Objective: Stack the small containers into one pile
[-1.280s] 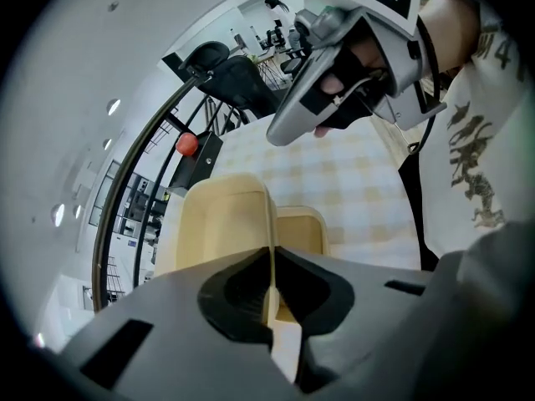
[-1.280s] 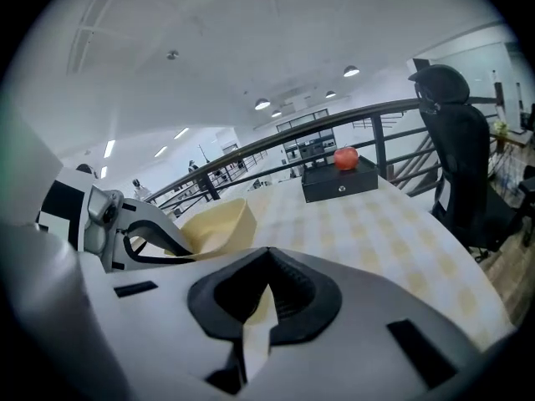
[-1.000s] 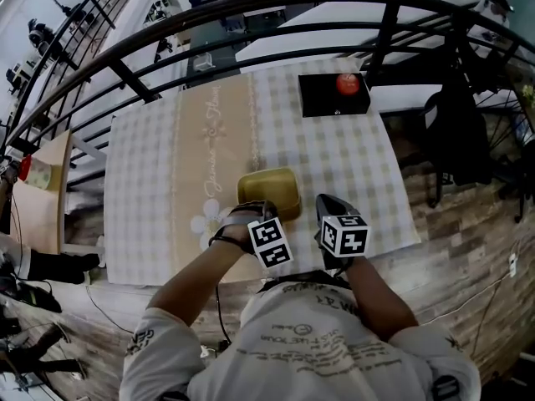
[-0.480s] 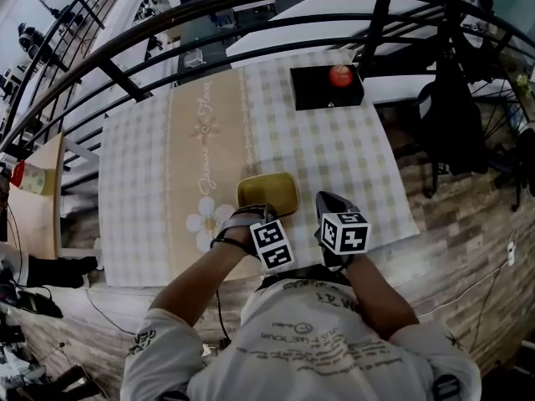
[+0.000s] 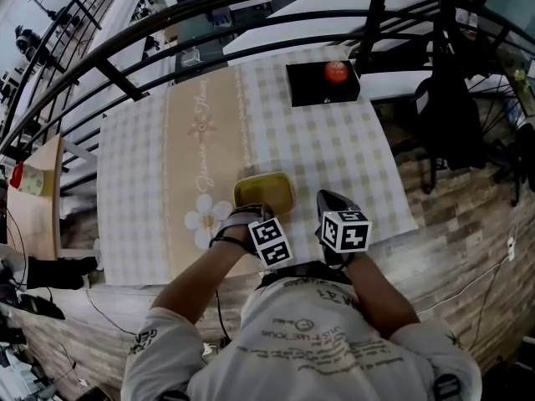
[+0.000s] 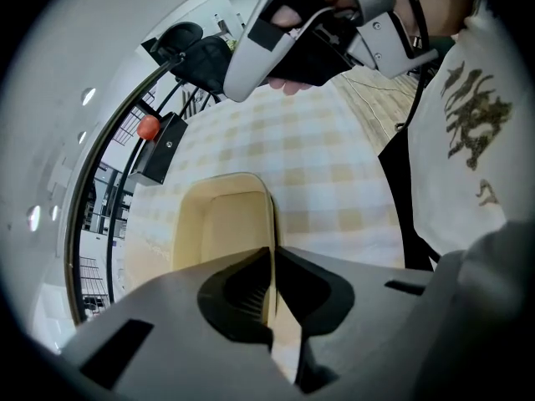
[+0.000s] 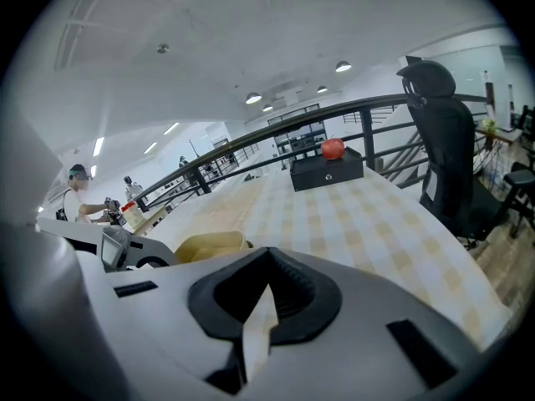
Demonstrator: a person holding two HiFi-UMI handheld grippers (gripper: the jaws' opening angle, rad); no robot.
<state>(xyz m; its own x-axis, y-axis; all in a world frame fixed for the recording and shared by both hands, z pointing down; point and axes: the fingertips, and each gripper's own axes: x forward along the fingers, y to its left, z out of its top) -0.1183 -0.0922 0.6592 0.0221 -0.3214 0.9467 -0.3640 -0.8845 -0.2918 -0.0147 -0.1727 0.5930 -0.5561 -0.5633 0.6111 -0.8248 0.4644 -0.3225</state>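
A shallow yellow container (image 5: 263,194) rests on the checked tablecloth, near the table's front edge. My left gripper (image 5: 251,212) is at its near rim and is shut on it; in the left gripper view the rim wall (image 6: 269,261) runs straight between the jaws of the left gripper (image 6: 270,256). My right gripper (image 5: 325,200) hovers just right of the container, apart from it. The right gripper view shows the right gripper (image 7: 267,259) shut, with only tablecloth beyond it and the container (image 7: 209,245) to its left. I see no other container.
A black box (image 5: 323,84) with a red round fruit (image 5: 336,72) on top stands at the table's far right. A dark railing (image 5: 251,7) curves behind the table. An office chair (image 7: 443,157) stands off the table's right edge (image 5: 393,182).
The head view has shifted slightly. Both grippers and the yellow container stay in about the same place, with the left gripper still shut on the rim.
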